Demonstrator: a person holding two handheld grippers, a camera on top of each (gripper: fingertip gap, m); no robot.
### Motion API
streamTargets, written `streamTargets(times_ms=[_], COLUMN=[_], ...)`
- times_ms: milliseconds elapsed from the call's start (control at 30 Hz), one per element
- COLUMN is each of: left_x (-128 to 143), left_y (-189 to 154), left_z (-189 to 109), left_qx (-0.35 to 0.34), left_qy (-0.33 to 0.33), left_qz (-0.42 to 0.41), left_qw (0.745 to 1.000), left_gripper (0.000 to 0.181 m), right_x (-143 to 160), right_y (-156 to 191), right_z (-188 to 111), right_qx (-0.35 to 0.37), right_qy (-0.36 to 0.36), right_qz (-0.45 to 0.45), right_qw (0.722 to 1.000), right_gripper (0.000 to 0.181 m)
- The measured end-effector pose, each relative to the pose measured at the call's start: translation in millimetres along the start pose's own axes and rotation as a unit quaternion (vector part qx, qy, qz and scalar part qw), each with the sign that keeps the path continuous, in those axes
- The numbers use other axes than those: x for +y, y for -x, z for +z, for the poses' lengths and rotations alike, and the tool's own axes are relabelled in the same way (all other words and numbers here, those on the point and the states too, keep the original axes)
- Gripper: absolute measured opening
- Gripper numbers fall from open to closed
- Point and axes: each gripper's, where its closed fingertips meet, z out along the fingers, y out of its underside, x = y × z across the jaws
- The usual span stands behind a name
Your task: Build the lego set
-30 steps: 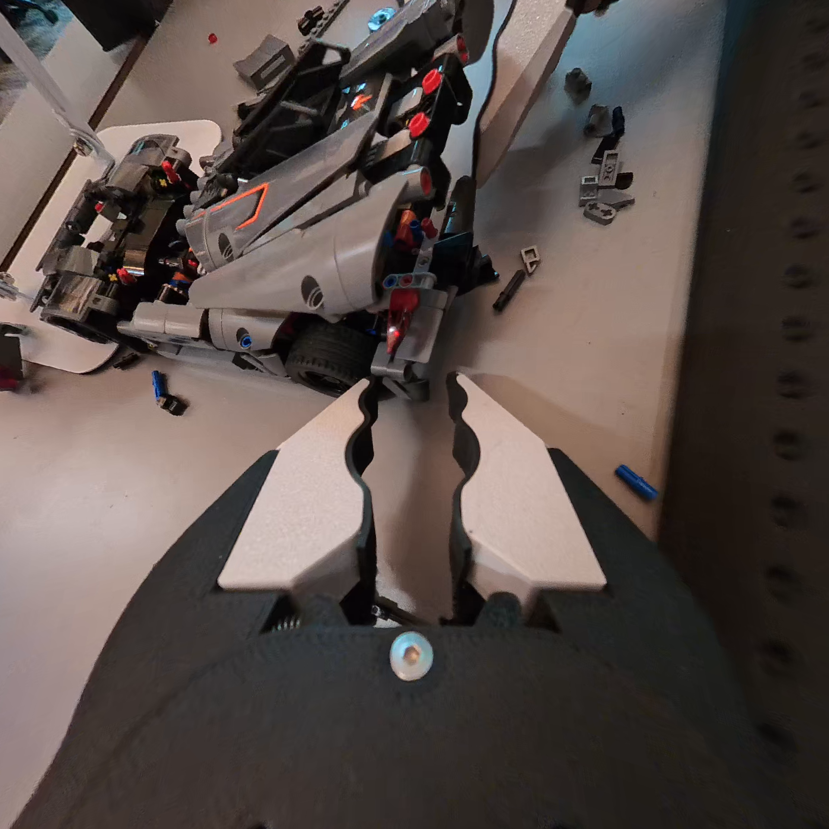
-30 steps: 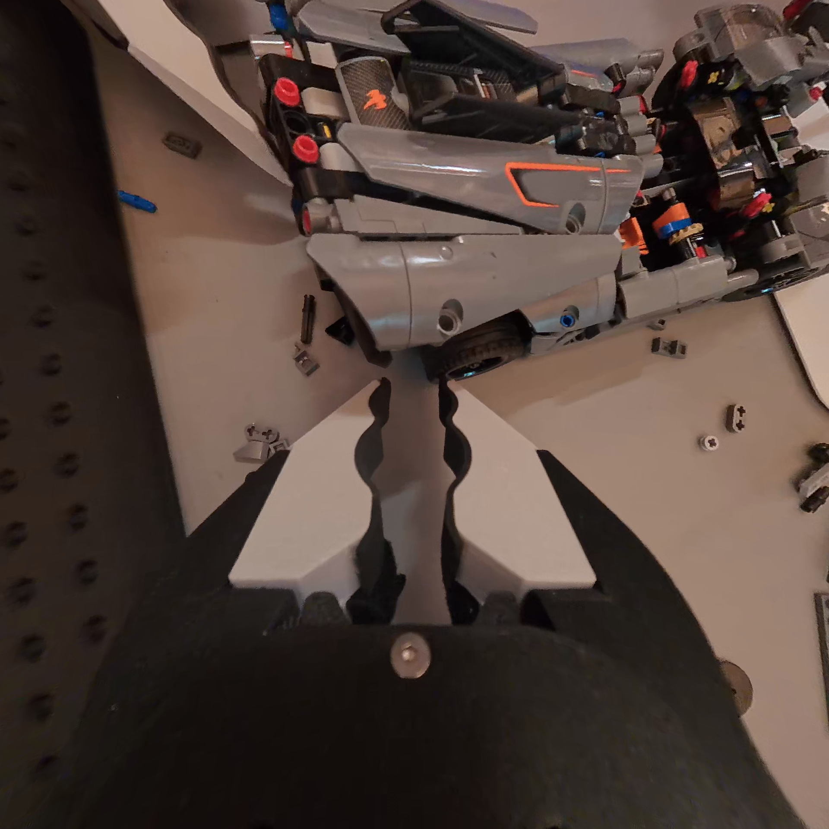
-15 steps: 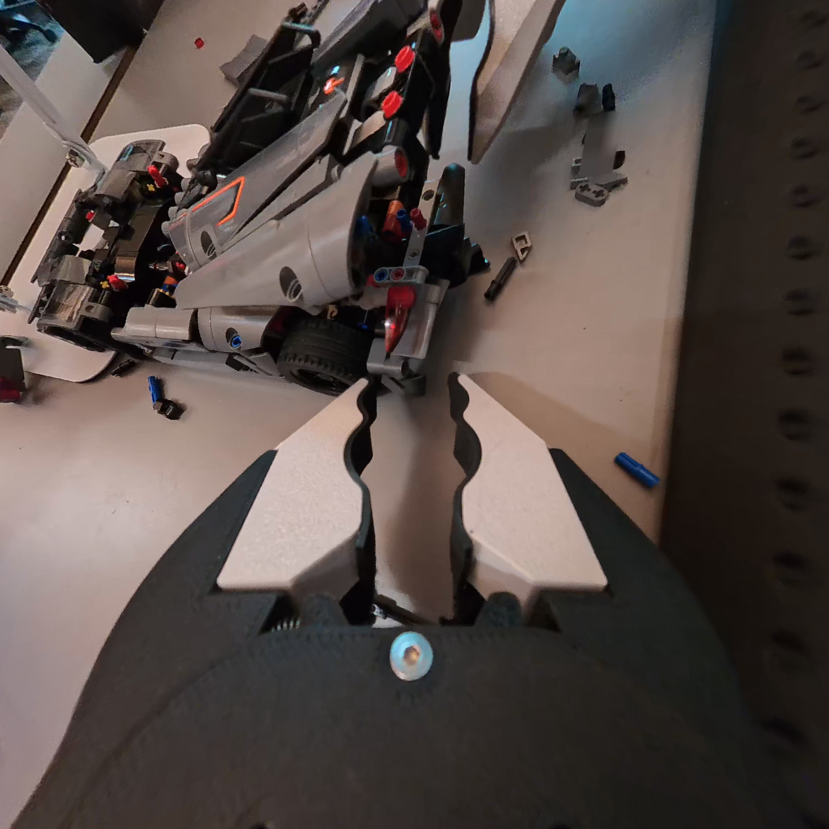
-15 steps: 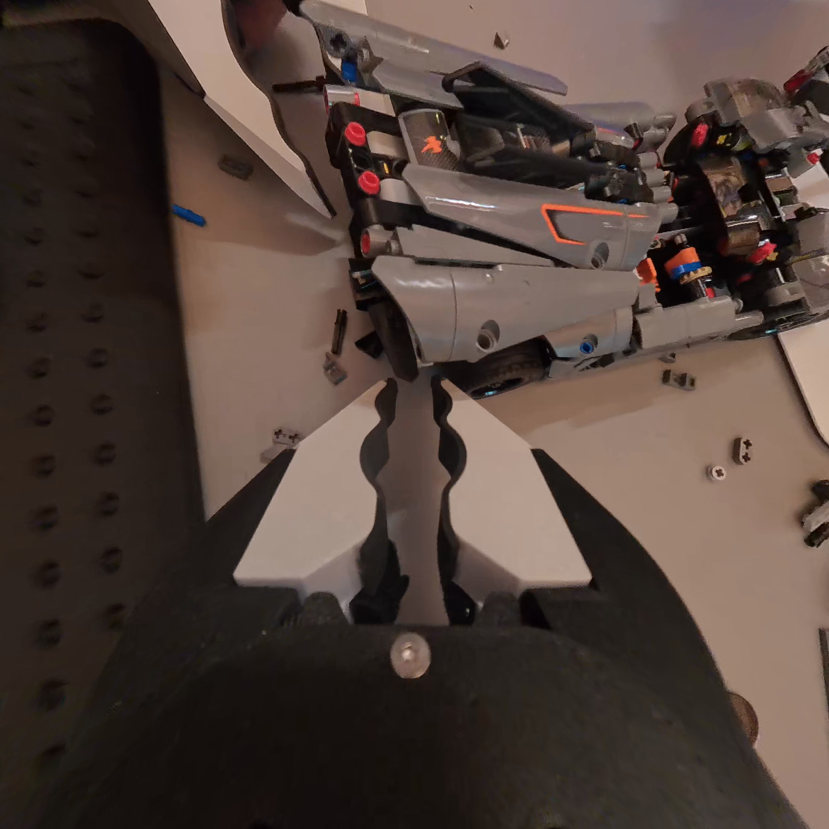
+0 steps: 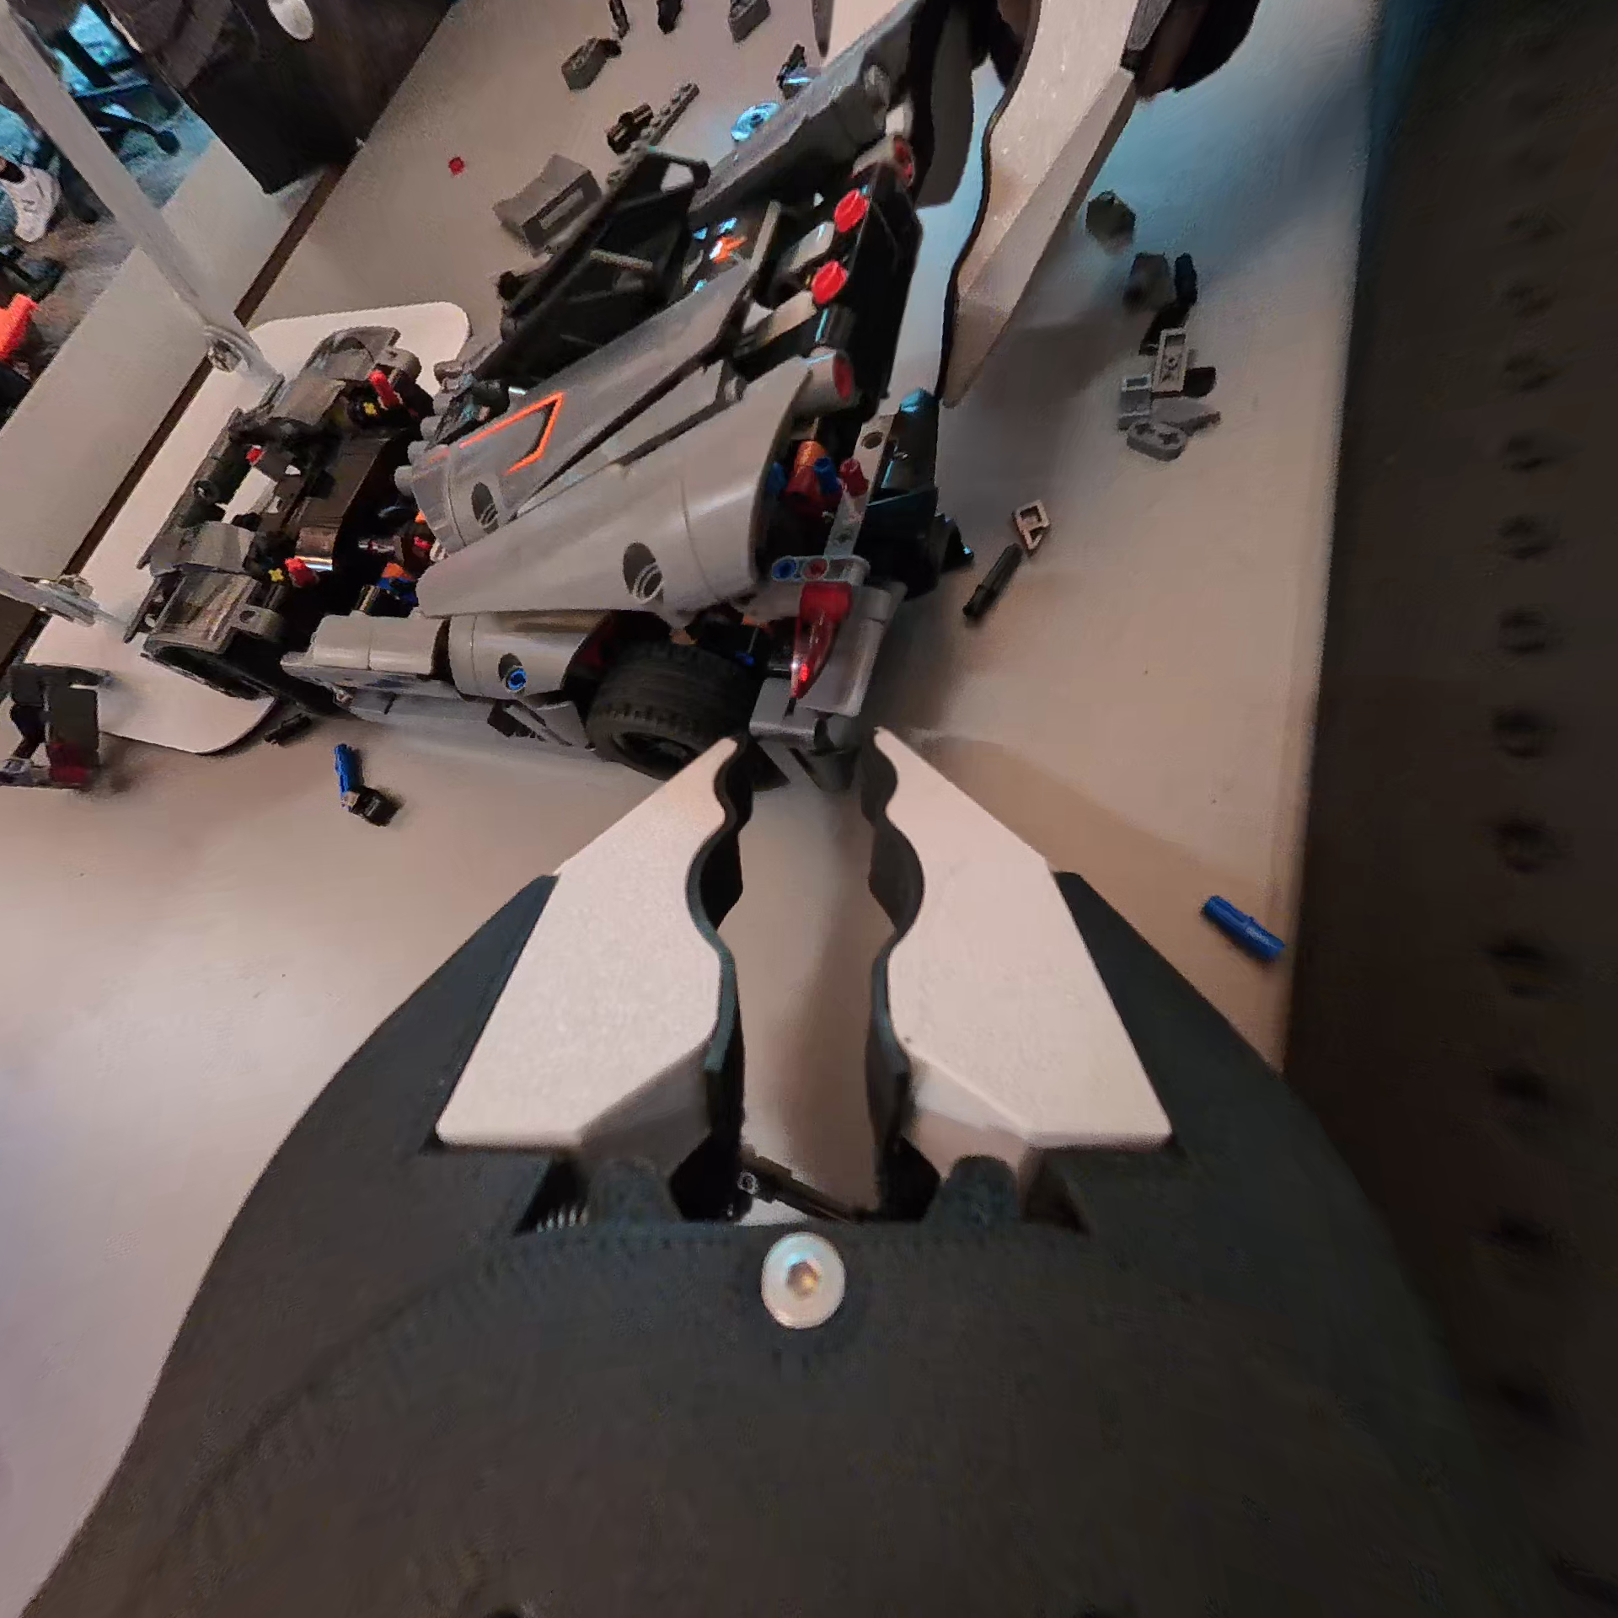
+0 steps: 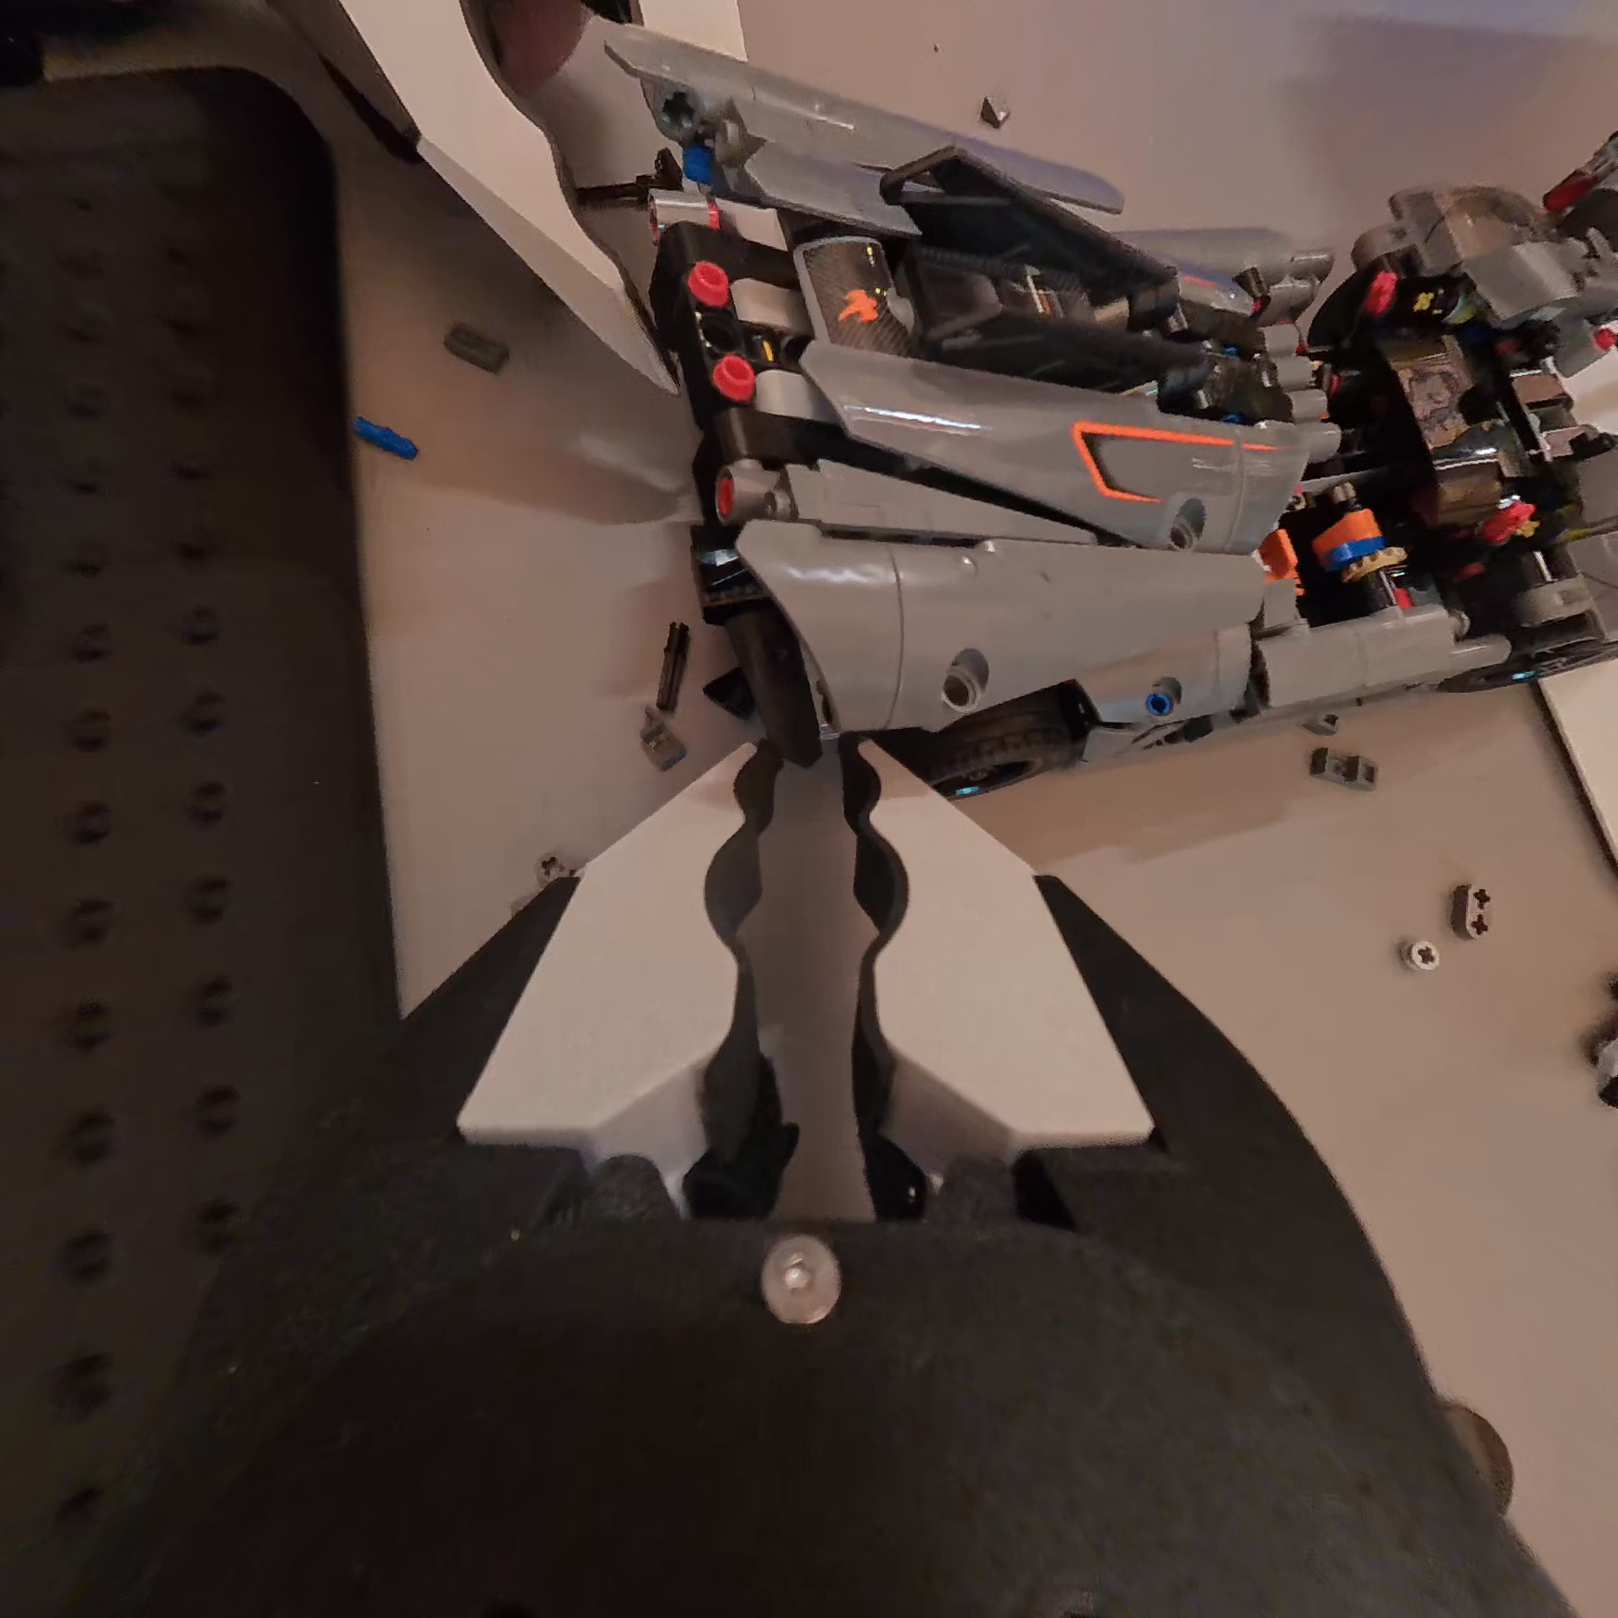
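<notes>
Two handheld grippers, each with pale wedge-shaped fingers lined in wavy black rubber on a rough black body, meet at the rear of a half-built lego car (image 5: 613, 490).

The left gripper (image 5: 801, 757) has its fingers parted by a moderate gap with nothing between them; its tips sit at the car's rear corner, just beside the black rubber rear tyre (image 5: 665, 700) and a translucent red tail-light piece (image 5: 814, 626). Whether the tips touch the car cannot be told.

The right gripper (image 6: 810, 753) is likewise parted and empty-handed, its tips against or just short of the grey rear fender panel (image 6: 963, 630).

The car lies on a smooth beige table (image 5: 175, 963). Its long axis runs away from the left gripper's tips, rear end nearest, and its unfinished front of exposed black frame rests on a white rounded board (image 5: 368, 328). The body is glossy grey curved panels with an orange outline stripe (image 5: 525, 438), and round red pins (image 5: 832, 280) stud the black rear beam.

Loose pieces lie around the car: a blue pin (image 5: 1243, 930) and a cluster of small grey connectors (image 5: 1164, 403) beyond its rear end, a black axle pin (image 5: 989, 582) beside the tail light. A dark studded mat (image 5: 1488, 788) borders the table past the blue pin.
</notes>
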Motion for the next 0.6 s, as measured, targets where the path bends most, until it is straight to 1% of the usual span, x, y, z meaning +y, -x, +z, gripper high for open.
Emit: streamTargets(times_ms=[133,267,333,467,533,600], left_x=[3,7,2,-15,-14,-10], left_y=[-1,-2,0,3,0,-3], left_z=[3,4,-1,-13,-8,-3], left_qx=[-0.005,-0.005,-0.010,-0.024,-0.024,-0.025], left_qy=[0.011,0.021,0.010,-0.034,-0.021,-0.004], left_qz=[0.011,0.019,0.023,0.028,0.042,0.052], left_qw=[1.000,1.000,1.000,0.999,0.999,0.998], left_gripper=[0.021,0.021,0.022,0.023,0.022,0.020], right_x=[2,4,1,-7,-9,-4], right_y=[1,5,4,1,3,2], right_z=[2,6,3,-1,1,5], right_qx=[-0.004,-0.009,-0.010,-0.006,-0.009,-0.006], right_qy=[0.001,0.009,0.000,-0.025,-0.030,-0.016], right_qz=[0.002,-0.006,-0.005,0.003,0.002,0.002], right_qw=[1.000,1.000,1.000,1.000,1.000,1.000], right_gripper=[0.009,0.012,0.013,0.015,0.017,0.019])
